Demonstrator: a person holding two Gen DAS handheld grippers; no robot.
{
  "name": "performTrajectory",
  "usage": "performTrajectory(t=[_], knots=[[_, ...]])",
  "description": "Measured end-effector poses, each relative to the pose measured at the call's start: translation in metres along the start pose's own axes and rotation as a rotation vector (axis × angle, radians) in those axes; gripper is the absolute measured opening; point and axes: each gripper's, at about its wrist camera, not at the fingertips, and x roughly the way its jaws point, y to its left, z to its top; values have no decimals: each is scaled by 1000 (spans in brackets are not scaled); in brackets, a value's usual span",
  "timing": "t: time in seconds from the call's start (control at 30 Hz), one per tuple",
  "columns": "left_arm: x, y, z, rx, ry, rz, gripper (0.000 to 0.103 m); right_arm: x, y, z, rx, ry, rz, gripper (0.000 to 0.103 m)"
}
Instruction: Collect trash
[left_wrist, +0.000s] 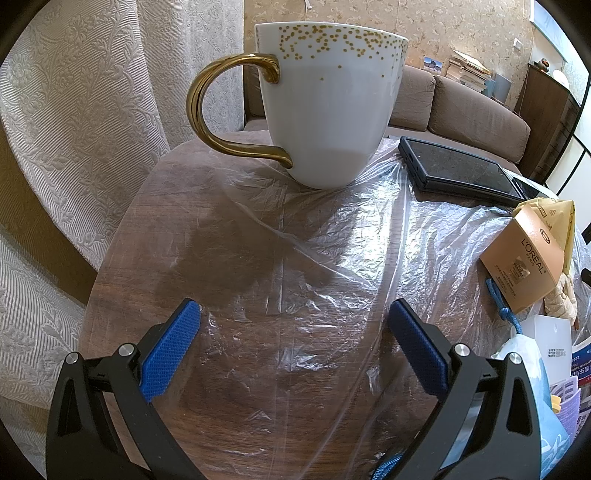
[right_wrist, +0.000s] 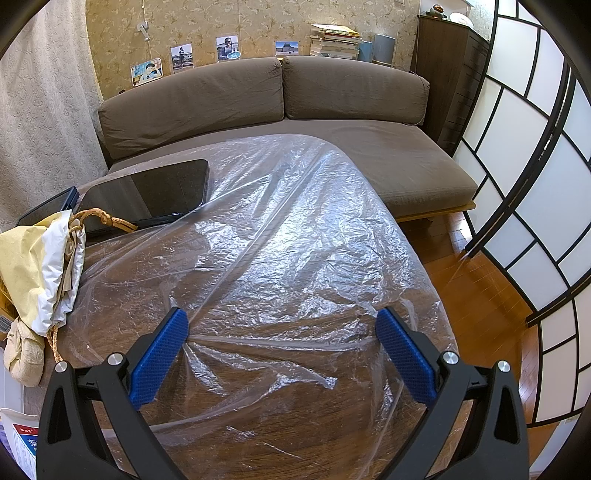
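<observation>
Left gripper (left_wrist: 293, 347) and right gripper (right_wrist: 280, 354) both spread, empty, over thin clear plastic bag (right_wrist: 295, 229) laid flat on table, likely for loading trash.

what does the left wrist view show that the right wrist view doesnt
Only the left wrist view shows the white mug with gold handle standing on the plastic, and the L'Oreal box. The left tool is open over the sheet.

Only the right wrist view shows the full sofa, the photos on the wall behind it, and the lattice screen. The right tool is open, one blue pad touching the plastic.

Both show the clear plastic sheet on the wooden table and the dark tablet.
</observation>
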Motion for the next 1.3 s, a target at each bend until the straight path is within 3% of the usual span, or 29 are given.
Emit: performTrajectory(t=[1.3], knots=[[0,0,0,0,0,1,102,1,11,5,-1,0,4,99]])
